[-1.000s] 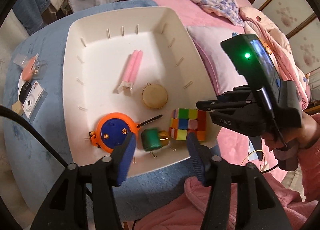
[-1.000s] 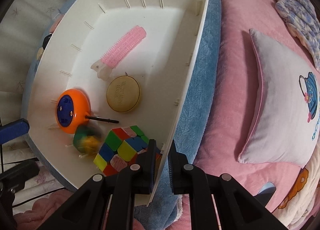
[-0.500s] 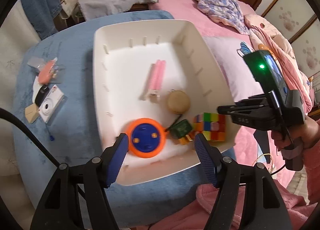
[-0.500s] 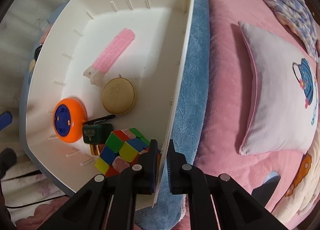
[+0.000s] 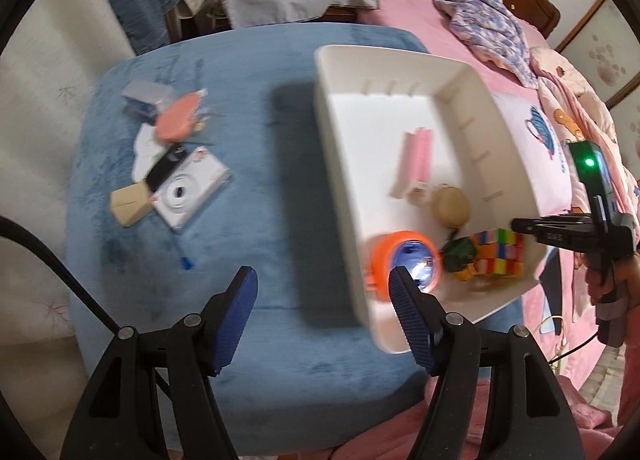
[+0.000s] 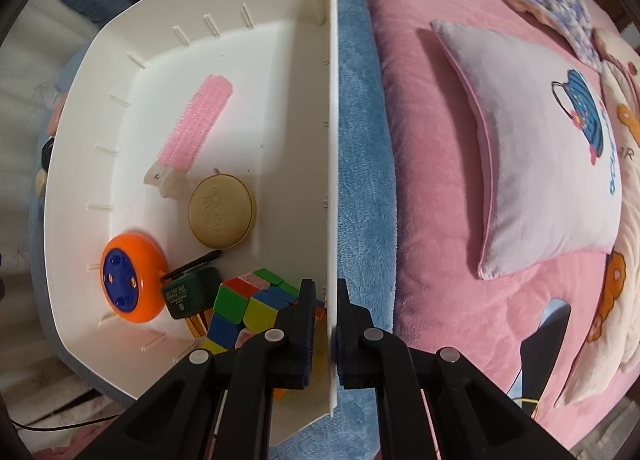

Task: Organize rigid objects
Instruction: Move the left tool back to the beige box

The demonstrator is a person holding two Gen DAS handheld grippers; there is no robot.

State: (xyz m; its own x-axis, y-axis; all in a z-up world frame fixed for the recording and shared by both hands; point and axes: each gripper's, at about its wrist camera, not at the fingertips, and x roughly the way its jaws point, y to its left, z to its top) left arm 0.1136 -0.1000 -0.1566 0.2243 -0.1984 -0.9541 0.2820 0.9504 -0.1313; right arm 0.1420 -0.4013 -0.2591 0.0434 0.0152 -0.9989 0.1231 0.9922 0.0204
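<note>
While the right claw (image 6: 323, 324) is clamped on the near side wall of the white bin (image 6: 280, 72), the left claw (image 5: 322, 320) hangs with jaws apart and nothing between them, over the blue cushion (image 5: 256, 188) just beside the bin. Inside the bin, nearest the right claw, lies a colour cube (image 6: 244, 306), touching a green block (image 6: 188, 292); beside that sits an orange disc (image 6: 130, 278), then a tan round case (image 6: 222, 212) and a pink brush (image 6: 198, 126) farther in. Well apart from the bin, a small white camera (image 5: 186, 190) lies on the cushion.
</note>
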